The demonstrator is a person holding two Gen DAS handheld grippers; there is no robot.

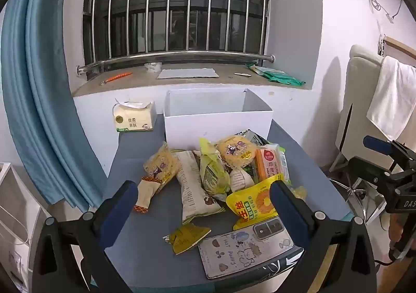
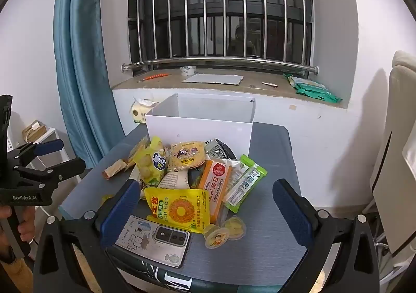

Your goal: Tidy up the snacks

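A heap of snack packets lies on the grey table [image 1: 145,246] in front of an open white box [image 1: 215,121] [image 2: 199,128]. The heap holds a yellow sunflower-seed bag [image 1: 253,203] [image 2: 182,208], an orange packet [image 1: 270,164] [image 2: 217,189], round yellow biscuit packs [image 1: 235,151] [image 2: 186,155], a white patterned packet [image 1: 191,184] and two jelly cups [image 2: 225,232]. My left gripper [image 1: 205,212] hovers open over the near side of the heap, nothing between its fingers. My right gripper [image 2: 208,207] is open too, above the near snacks, and also shows from the side [image 1: 387,171].
A phone in a cartoon case [image 1: 245,247] [image 2: 153,239] lies at the table's near edge. A tissue pack [image 1: 134,117] stands left of the box. Behind are a windowsill [image 1: 187,77], blue curtain [image 1: 46,100] and a chair with a towel [image 1: 390,100] at the right.
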